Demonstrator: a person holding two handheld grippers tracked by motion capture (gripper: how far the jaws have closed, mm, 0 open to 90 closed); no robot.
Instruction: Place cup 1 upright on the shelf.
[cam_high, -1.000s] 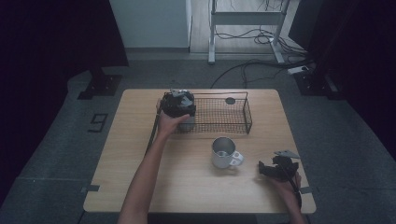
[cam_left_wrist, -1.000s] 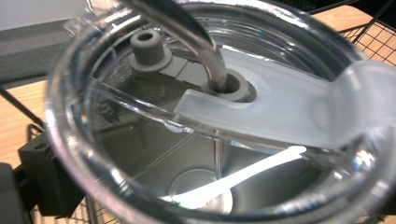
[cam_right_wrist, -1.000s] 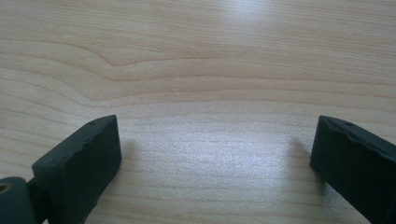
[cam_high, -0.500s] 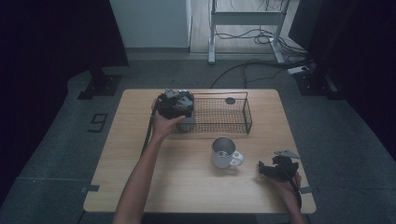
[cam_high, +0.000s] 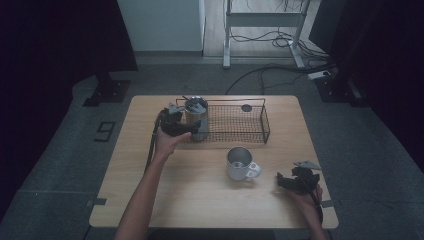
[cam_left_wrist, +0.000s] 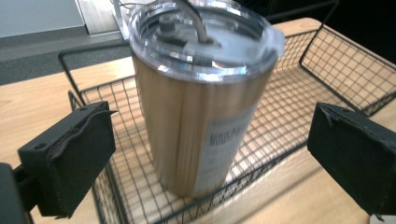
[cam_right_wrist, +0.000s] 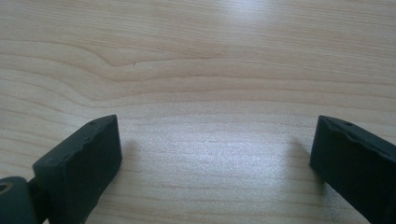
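left hand-held gripper (cam_high: 189, 124): at the left end of the wire basket, far-left part of the surface; jaws spread wide, one on each side of the tumbler, gaps on both sides, nothing clamped
tumbler (cam_left_wrist: 201, 93): steel, clear lid on top, upright inside the wire basket at its left end; printed label on its side, text too blurred to read
wire basket (cam_high: 250, 132): black mesh, far middle of the surface; small dark round thing (cam_high: 246, 107) lies in its far right part, cannot tell what it is
mug (cam_high: 240, 162): metal, open top, upright on the surface, near side of the basket, apart from it; handle points to the near right
right hand-held gripper (cam_high: 284, 182): low at the near right corner of the surface, well apart from the mug; jaws wide apart, bare wood between them, holding nothing
surface (cam_high: 200, 200): light wood table, bare across its near left
person: left forearm reaches from the near edge up to the basket; right hand at the near right corner
floor: grey, cables lie beyond the far edge
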